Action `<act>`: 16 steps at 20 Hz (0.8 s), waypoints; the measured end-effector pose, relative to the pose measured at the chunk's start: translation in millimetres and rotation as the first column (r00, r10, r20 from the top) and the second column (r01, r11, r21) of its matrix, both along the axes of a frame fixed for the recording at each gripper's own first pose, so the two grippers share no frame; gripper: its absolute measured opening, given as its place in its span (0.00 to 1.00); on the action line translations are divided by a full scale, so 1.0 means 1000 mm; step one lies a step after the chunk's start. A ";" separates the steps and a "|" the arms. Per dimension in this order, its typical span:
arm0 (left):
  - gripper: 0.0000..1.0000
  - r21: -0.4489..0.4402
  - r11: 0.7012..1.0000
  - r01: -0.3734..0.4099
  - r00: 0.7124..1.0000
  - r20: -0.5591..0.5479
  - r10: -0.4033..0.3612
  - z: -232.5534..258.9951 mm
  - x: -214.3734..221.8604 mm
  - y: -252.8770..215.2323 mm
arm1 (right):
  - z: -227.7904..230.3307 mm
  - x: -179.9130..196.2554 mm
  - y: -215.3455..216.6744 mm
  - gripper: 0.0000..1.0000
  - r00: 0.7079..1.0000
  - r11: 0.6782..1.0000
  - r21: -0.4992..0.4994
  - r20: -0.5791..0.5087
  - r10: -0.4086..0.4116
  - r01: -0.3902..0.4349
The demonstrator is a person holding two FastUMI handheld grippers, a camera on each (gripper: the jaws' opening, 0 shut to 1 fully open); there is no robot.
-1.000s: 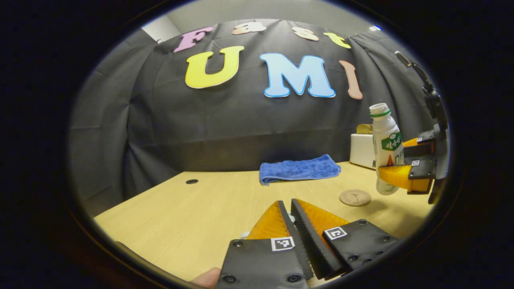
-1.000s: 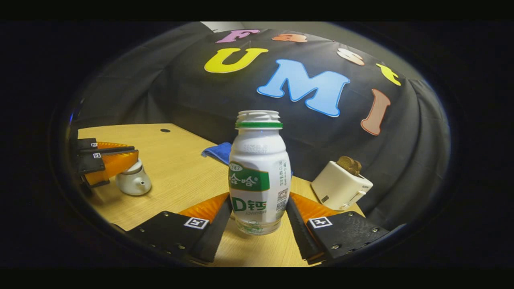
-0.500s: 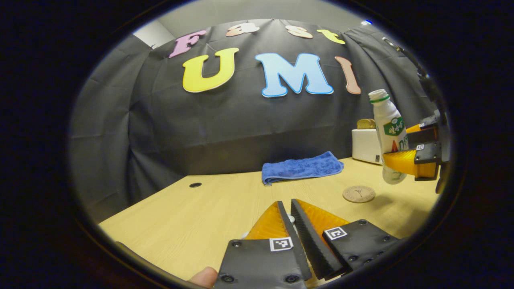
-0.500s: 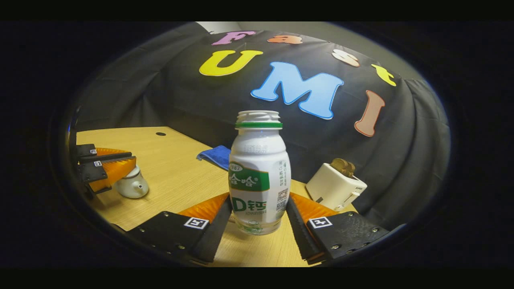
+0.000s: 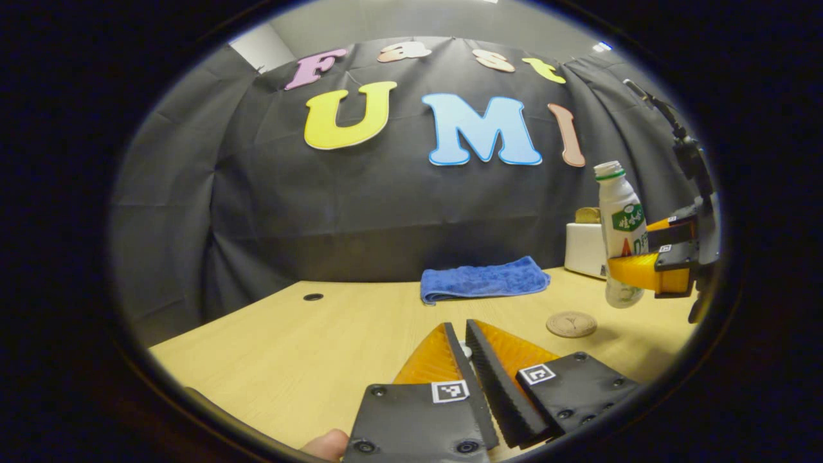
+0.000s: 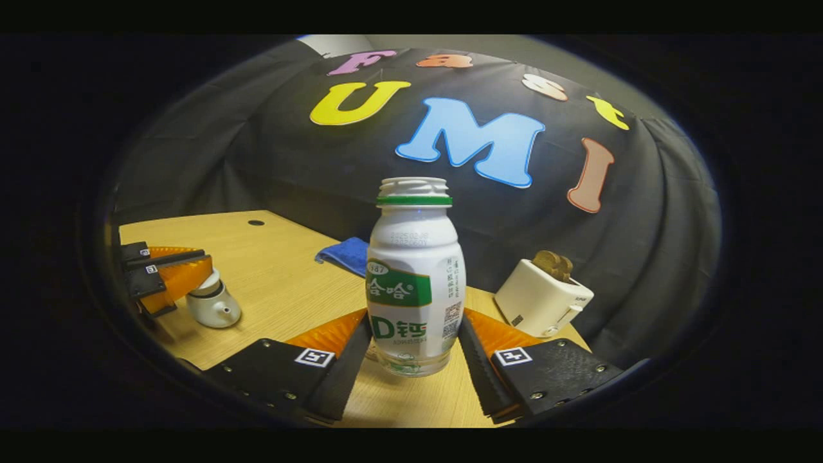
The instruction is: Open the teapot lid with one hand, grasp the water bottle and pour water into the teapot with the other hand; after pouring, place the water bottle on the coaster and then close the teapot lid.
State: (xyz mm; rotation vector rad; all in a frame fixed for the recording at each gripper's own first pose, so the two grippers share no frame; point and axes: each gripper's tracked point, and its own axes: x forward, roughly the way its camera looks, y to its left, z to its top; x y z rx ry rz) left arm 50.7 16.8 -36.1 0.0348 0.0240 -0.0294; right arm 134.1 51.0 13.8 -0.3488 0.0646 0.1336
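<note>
right tool (image 6: 411, 341) grips the bottle (image 6: 415, 276); left tool (image 5: 468, 350) pinches the teapot (image 6: 213, 307) lid; towel (image 5: 482, 278), toaster (image 6: 543, 299) behind.

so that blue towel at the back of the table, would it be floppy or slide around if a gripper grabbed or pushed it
The blue towel lies folded and soft-edged with a fuzzy pile, so it would probably droop and unfold when lifted by one edge. It looks light for its spread. On the smooth wooden table a push would likely bunch or slide it; it cannot roll or tip.

Both views are dim yet sharp, with strong fisheye bending at the edges; soft shadows fall on the evenly lit bench (image 5: 308, 341), without glare.
</note>
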 end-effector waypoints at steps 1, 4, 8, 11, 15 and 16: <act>0.16 0.006 1.000 -0.004 1.000 -0.005 0.004 -0.001 0.001 0.000 | -0.001 0.000 0.000 0.76 1.000 1.000 -0.001 -0.003 0.000 0.000; 0.10 0.027 1.000 -0.008 1.000 -0.018 0.009 -0.004 0.003 -0.003 | -0.004 0.002 -0.003 0.76 1.000 1.000 0.002 -0.009 -0.006 0.006; 0.19 0.016 1.000 0.003 1.000 -0.016 -0.002 -0.003 0.001 -0.005 | -0.006 0.002 -0.001 0.76 1.000 1.000 0.004 -0.016 -0.002 0.002; 0.10 0.012 1.000 -0.002 1.000 -0.017 0.002 -0.004 0.001 -0.005 | -0.007 0.002 0.000 0.76 1.000 1.000 0.000 -0.021 -0.002 0.002; 0.19 0.031 0.999 -0.009 1.000 -0.015 0.010 -0.003 0.000 -0.005 | -0.008 0.004 0.000 0.76 1.000 1.000 0.005 -0.026 -0.002 0.002; 0.18 0.031 0.999 -0.010 1.000 -0.014 0.010 -0.002 -0.001 -0.006 | -0.008 0.006 0.001 0.76 1.000 1.000 0.009 -0.023 -0.004 0.004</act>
